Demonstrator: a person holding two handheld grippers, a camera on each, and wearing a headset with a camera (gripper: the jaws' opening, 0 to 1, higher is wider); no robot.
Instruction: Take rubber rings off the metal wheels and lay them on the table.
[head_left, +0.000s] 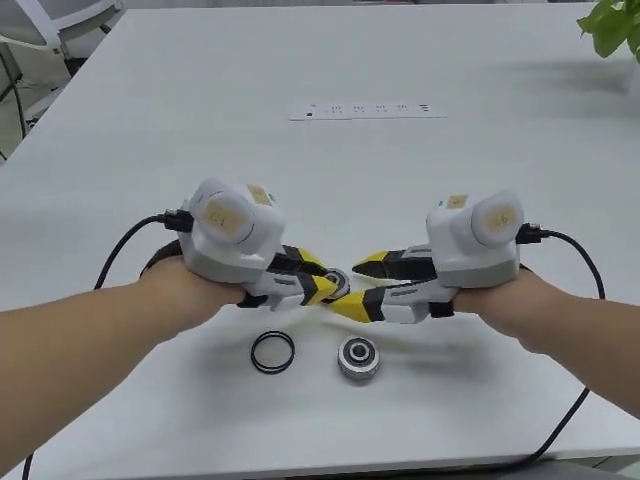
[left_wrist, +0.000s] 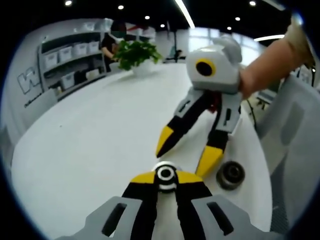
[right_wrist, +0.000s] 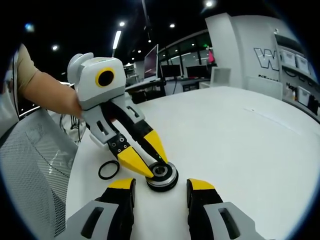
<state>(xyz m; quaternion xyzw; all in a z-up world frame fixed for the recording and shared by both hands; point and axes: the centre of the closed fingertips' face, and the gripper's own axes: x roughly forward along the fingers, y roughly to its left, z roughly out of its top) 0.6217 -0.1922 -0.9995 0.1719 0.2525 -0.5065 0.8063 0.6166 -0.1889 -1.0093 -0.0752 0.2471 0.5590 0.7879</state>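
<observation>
My left gripper (head_left: 330, 287) is shut on a small metal wheel (head_left: 338, 283) and holds it just above the white table (head_left: 330, 180). In the right gripper view that wheel (right_wrist: 163, 176) still wears a black rubber ring. My right gripper (head_left: 352, 286) is open, its yellow tips on either side of the held wheel without touching it. In its own view its jaws (right_wrist: 161, 187) stand apart just short of the wheel. A loose black rubber ring (head_left: 272, 352) lies flat on the table below the left gripper. A second wheel (head_left: 358, 358) stands beside it.
A white power strip (head_left: 367, 110) lies far back on the table. Green plant leaves (head_left: 612, 25) show at the far right corner. Black cables (head_left: 125, 245) trail from both grippers over the table. A mesh chair (right_wrist: 35, 165) stands at the near edge.
</observation>
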